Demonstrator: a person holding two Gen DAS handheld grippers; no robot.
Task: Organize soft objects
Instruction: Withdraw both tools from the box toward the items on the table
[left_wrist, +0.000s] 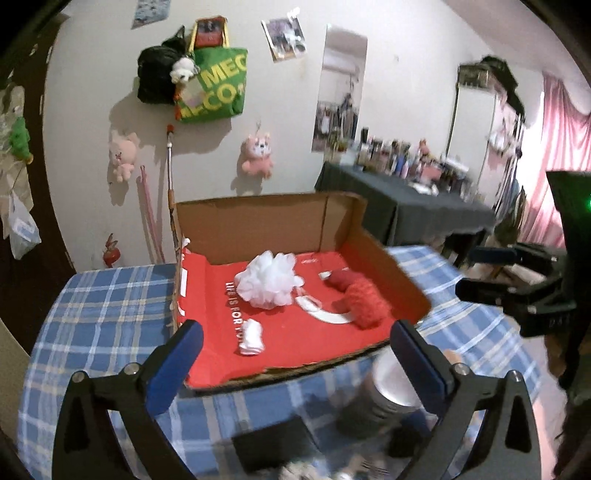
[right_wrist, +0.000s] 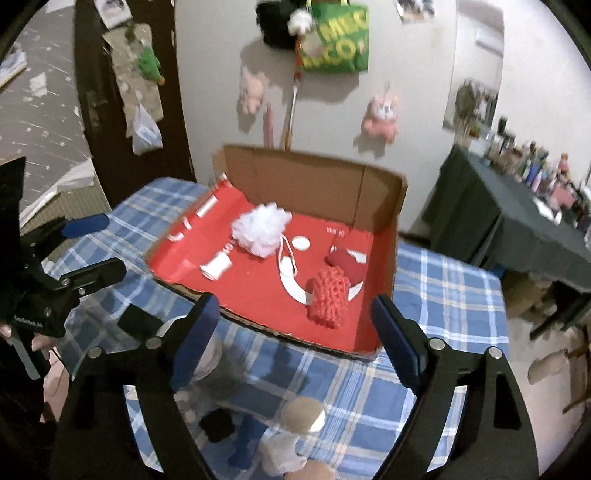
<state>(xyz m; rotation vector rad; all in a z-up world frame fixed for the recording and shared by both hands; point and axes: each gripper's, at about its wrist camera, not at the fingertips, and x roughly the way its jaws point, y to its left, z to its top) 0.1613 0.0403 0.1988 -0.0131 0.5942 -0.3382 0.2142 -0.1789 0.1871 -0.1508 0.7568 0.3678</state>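
the white pouf (left_wrist: 266, 281), small white roll (left_wrist: 252, 337) and red knit piece (left_wrist: 365, 300) lie gathered in the red-lined box (left_wrist: 258, 225) on the checked surface (left_wrist: 110, 314), so the left gripper (left_wrist: 295, 354) and right gripper (right_wrist: 295, 332) hold their jaws wide apart, gripping nothing.

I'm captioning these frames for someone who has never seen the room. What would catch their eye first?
The cardboard box with its bright red lining, sitting on the blue plaid tablecloth, stands out first. Inside lie a white mesh pouf near the middle and a red knitted piece toward the box's right side. Behind, a green tote bag hangs on the wall.
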